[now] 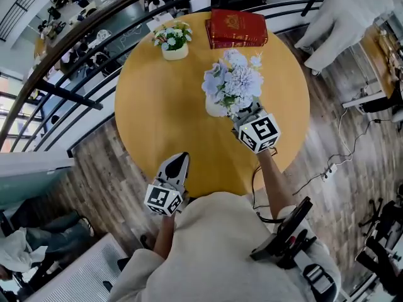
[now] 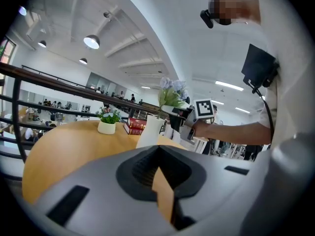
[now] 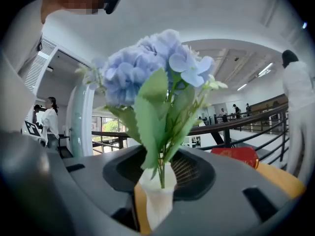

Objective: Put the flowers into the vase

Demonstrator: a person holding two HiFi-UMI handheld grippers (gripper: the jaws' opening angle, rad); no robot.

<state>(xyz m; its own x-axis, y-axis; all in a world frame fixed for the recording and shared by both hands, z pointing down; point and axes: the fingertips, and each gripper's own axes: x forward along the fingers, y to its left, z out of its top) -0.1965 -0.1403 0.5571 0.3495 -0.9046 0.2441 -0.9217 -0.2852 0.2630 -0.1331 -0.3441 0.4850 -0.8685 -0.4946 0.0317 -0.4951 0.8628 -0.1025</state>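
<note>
A bunch of pale blue flowers (image 1: 233,80) stands in a white vase (image 1: 215,107) on the round yellow table (image 1: 157,112). My right gripper (image 1: 242,115) is low beside the vase on its near right side. In the right gripper view the green stems run down into the vase (image 3: 160,181), just beyond the right gripper (image 3: 147,215), whose jaws stand slightly apart with nothing pressed between them. My left gripper (image 1: 179,161) hovers at the table's near edge, apart from the vase; its jaws show a narrow empty gap. From there the vase (image 2: 149,132) and flowers (image 2: 172,93) show ahead.
A small potted plant (image 1: 172,41) and a stack of red books (image 1: 237,28) sit at the table's far side. A dark railing (image 1: 75,43) curves round the table's left and back. A person in white (image 1: 343,11) stands at the far right.
</note>
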